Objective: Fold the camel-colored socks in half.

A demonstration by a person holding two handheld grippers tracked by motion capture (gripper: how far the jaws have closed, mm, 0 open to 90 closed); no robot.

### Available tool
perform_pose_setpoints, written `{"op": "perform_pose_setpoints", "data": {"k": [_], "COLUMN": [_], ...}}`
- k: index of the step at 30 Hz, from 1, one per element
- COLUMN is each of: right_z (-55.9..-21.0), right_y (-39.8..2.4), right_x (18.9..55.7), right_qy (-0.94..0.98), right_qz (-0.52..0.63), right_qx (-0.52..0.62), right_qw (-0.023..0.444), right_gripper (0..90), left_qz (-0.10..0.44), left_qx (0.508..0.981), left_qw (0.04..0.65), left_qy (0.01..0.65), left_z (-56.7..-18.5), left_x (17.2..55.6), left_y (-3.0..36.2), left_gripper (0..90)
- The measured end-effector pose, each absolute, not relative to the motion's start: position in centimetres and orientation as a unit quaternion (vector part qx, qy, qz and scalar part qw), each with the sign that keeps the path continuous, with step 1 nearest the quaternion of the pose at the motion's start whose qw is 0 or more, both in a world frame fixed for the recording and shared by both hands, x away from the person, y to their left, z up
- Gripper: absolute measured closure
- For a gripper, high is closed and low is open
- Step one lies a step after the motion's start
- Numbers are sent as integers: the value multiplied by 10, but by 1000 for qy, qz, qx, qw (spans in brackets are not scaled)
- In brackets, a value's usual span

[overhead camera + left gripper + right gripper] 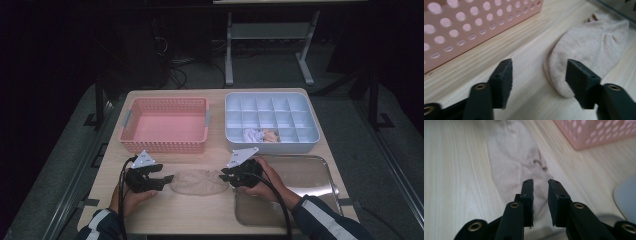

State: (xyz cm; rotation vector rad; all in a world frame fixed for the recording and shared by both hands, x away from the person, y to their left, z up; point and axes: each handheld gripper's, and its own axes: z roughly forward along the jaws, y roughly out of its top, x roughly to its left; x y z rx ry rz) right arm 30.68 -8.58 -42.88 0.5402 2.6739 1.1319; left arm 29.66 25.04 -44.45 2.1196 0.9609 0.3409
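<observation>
Sock (198, 181): flat on worktop (165, 210), before pink basket (165, 125), between both grippers. Left gripper (539, 77): fingers wide, empty, at toe. Right gripper (541, 195): fingers narrow, empty, above sock. Risk: snagging one layer only; sliding sock toward basket.

The high view looks down from above the near side of the desk (165, 210) and sees all of it. Each hand-held gripper view sits low and very close to the desk top. Both look at the sock (586, 50) and pink basket (596, 132) from opposite ends.
</observation>
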Motion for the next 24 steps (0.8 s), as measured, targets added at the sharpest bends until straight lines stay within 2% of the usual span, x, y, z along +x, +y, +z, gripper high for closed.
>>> {"op": "perform_pose_setpoints", "data": {"k": [2,7,12,15,17,20,24], "right_z": [-428,-440,-459,-460,-460,-460,-460], "right_y": [-80,-59,-52,-55,-58,-62,-68], "right_x": [304,301,305,308,310,311,312], "right_qy": [899,912,926,924,925,924,924], "right_qz": [389,375,345,345,343,341,339], "right_qx": [178,145,139,159,158,166,169], "right_qw": [93,78,67,48,53,46,47], "right_gripper": [788,838,841,841,842,842,841], "left_qz": [131,129,132,129,130,127,123], "left_qx": [824,832,844,844,845,846,845], "left_qw": [388,368,341,345,345,344,343], "left_qy": [391,395,393,390,387,387,391], "left_z": [-447,-458,-466,-466,-465,-465,-465], "left_x": [300,307,308,306,306,304,303], "left_y": [249,237,230,231,232,234,234], "left_gripper": [292,284,313,358,360,356,299]}}
